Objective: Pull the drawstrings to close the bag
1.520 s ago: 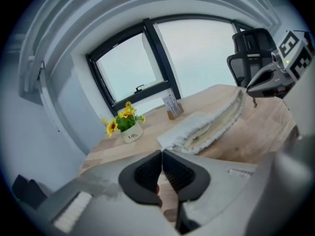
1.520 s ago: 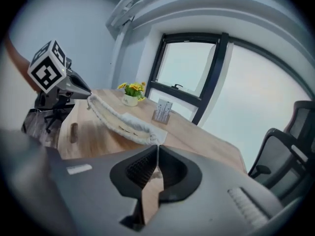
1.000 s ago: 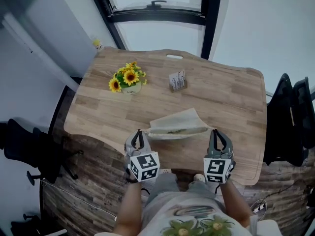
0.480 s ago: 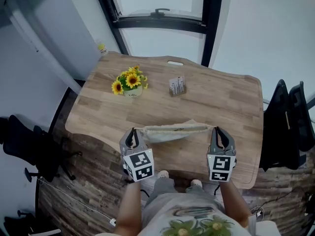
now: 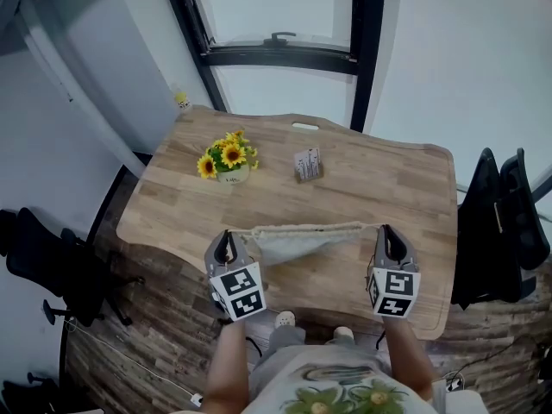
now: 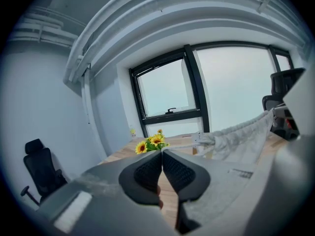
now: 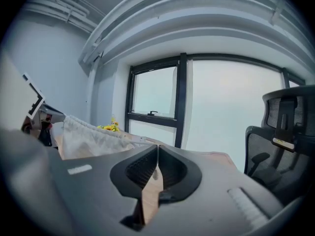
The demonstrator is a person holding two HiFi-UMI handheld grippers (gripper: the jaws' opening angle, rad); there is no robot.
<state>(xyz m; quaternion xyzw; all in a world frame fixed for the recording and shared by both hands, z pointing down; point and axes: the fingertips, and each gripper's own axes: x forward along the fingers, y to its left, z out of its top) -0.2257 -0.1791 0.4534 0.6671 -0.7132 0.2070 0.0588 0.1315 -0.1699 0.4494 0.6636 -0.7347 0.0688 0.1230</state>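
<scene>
Light wood-grain bench [image 5: 371, 179] below a dark-framed window, with a small pot of yellow sunflowers [image 5: 226, 156] and a little card stand [image 5: 307, 164] set well back. Near the front edge, strung between the two tools: cream cloth drawstring bag [image 5: 293, 241], gathered mouth pulled into a straight line. Hard to tell whether it rests on the bench or hangs clear of it.

Left tool [image 5: 226, 238] pressed together on the thin pale left drawstring [image 5: 239, 230]. Right tool [image 5: 385, 233] likewise clamped on the right drawstring [image 5: 373, 226].

Long axis of the bag runs left to right along that taut mouth edge. Mouth lies on the window side, body sagging toward the person.

Could lose a cord from the pads under a harder pull, given so thin a hold. Could drag the whole bag sideways if pulled unevenly. Looks nearly closed, so more force would likely strain the channel seam rather than gather more cloth.
</scene>
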